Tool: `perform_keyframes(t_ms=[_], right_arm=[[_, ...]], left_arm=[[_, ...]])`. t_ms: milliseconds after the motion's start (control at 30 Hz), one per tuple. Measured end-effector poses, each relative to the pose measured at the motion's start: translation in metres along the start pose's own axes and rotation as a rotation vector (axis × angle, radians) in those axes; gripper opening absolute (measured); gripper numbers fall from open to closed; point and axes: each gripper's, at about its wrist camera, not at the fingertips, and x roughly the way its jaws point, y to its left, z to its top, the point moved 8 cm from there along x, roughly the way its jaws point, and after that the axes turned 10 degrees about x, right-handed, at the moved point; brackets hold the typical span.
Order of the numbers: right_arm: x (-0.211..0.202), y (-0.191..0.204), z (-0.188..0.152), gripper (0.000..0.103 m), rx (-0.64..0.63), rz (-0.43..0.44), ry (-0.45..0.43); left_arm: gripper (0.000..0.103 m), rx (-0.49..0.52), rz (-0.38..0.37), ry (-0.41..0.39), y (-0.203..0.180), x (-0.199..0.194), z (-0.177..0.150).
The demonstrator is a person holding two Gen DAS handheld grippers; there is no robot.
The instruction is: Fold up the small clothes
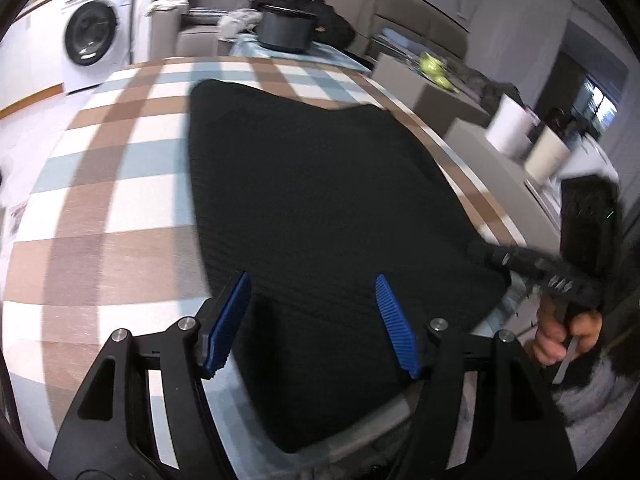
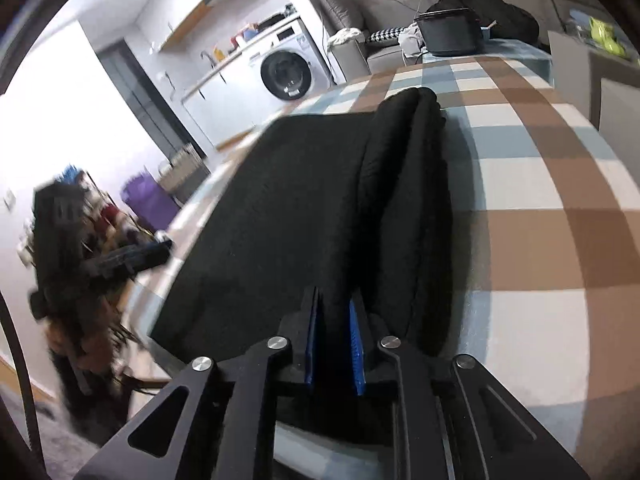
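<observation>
Black garment (image 1: 312, 184) flat on checked tablecloth (image 1: 100, 208). Right gripper (image 2: 334, 332) clamped on its near hem, 6 o'clock. Left gripper (image 1: 314, 320) jaws apart, empty, above cloth. Advice: left pinches matching corner before lifting

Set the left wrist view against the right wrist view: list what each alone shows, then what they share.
Left wrist only: the left gripper open over the black garment, and a hand on the other tool's handle.
Right wrist only: the right gripper shut on the garment's near edge, and a purple bin.
Both: the garment, checked tablecloth, washing machine, black pot.
</observation>
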Motion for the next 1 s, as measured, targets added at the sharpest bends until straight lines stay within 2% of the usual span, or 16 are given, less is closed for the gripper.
perform_keyframes(t_ms=[67, 100, 200, 267, 367, 433, 500, 667, 767, 833, 867, 900, 933, 1000], right_arm=[[-0.012, 0.014, 0.002, 0.009, -0.046, 0.050, -0.055], [-0.014, 0.018, 0.002, 0.009, -0.075, 0.028, -0.067], [0.004, 0.000, -0.007, 0.010, -0.077, -0.107, 0.006], [-0.002, 0.000, -0.007, 0.014, -0.044, -0.068, 0.006], [-0.017, 0.002, -0.002, 0.029, -0.051, -0.059, -0.020], [-0.023, -0.001, 0.002, 0.045, -0.041, -0.078, -0.044], [-0.024, -0.009, 0.004, 0.049, -0.008, -0.078, -0.044], [-0.017, -0.026, 0.002, 0.049, 0.116, -0.039, -0.005], [-0.014, -0.026, 0.003, 0.052, 0.123, -0.029, 0.002], [-0.007, -0.026, 0.004, 0.052, 0.130, -0.029, 0.010], [-0.003, -0.025, 0.003, 0.052, 0.123, -0.033, 0.020], [0.000, -0.023, 0.003, 0.047, 0.112, -0.042, 0.024], [0.002, -0.022, 0.002, 0.037, 0.096, -0.057, 0.023], [0.006, -0.013, 0.000, 0.028, 0.092, -0.041, 0.025]], left_arm=[[0.062, 0.040, -0.008, 0.004, -0.013, 0.001, -0.005], [0.063, 0.050, -0.015, 0.010, -0.019, 0.002, -0.009], [0.063, 0.086, -0.021, 0.058, -0.030, 0.009, -0.023], [0.063, 0.116, -0.008, 0.082, -0.031, 0.010, -0.030], [0.063, 0.105, 0.002, 0.077, -0.022, 0.002, -0.033], [0.064, 0.077, 0.013, 0.061, -0.011, -0.005, -0.032], [0.066, 0.035, 0.036, 0.054, 0.003, -0.008, -0.031], [0.066, -0.066, 0.046, 0.085, 0.030, 0.000, -0.035], [0.066, -0.090, 0.043, 0.091, 0.036, 0.007, -0.037], [0.063, -0.106, 0.031, 0.102, 0.038, 0.013, -0.039], [0.056, -0.097, 0.035, 0.085, 0.038, 0.013, -0.038], [0.043, -0.090, 0.028, 0.089, 0.037, 0.016, -0.037], [0.039, -0.090, 0.029, 0.089, 0.037, 0.018, -0.035], [0.032, -0.095, 0.039, 0.084, 0.040, 0.022, -0.033]])
